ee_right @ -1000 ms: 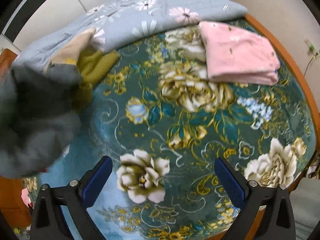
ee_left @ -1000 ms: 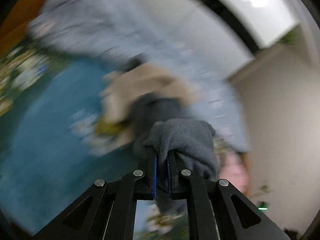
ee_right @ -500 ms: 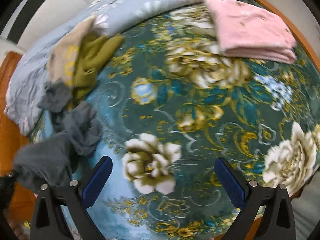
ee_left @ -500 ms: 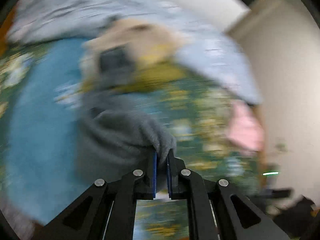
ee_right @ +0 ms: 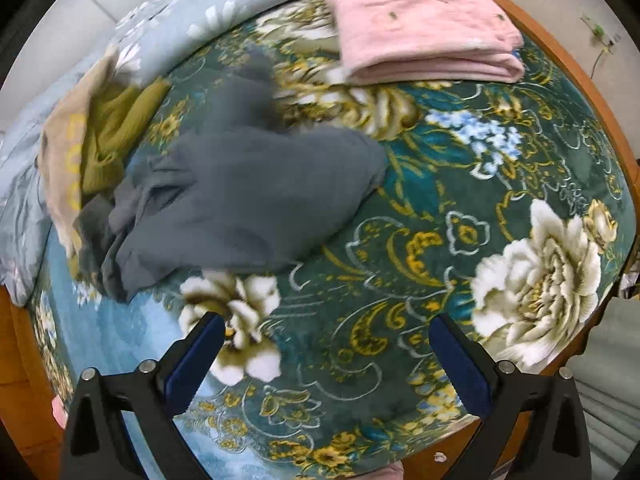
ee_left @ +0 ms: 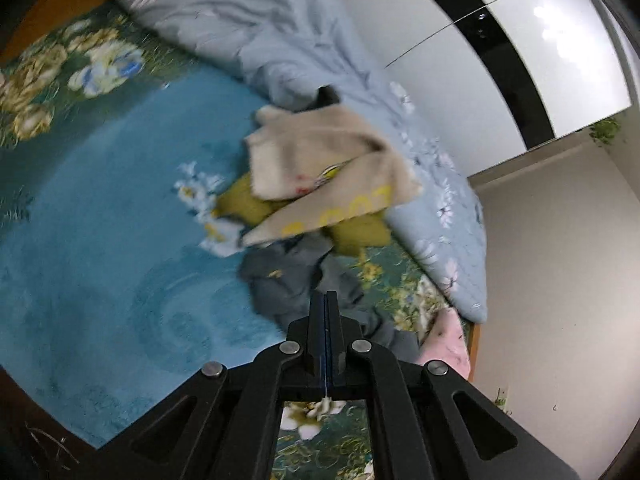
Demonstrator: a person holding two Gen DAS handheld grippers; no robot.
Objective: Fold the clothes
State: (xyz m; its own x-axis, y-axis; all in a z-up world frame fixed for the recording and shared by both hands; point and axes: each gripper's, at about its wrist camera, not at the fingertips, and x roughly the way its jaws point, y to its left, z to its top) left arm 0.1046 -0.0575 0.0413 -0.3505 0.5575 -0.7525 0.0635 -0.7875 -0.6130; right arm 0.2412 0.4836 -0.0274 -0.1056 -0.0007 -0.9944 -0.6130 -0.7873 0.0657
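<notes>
A grey garment [ee_right: 256,192] lies crumpled on the floral bedspread [ee_right: 460,208] in the right wrist view, blurred at its far end. It also shows in the left wrist view [ee_left: 288,284], below the fingertips. My left gripper [ee_left: 326,298] is shut with nothing between its pads. My right gripper [ee_right: 324,344] is wide open and empty, above the bedspread in front of the grey garment. A beige garment [ee_left: 320,160] and an olive garment [ee_left: 248,204] lie heaped beyond the grey one.
A folded pink cloth [ee_right: 420,28] lies at the far side of the bed. A pale blue floral quilt [ee_left: 280,28] is bunched along the wall. The wooden bed frame [ee_right: 568,68] rims the bedspread on the right.
The left gripper held the grey garment in the earlier frames and has let it go. The garment has dropped onto the middle of the bedspread. The right gripper stayed open.
</notes>
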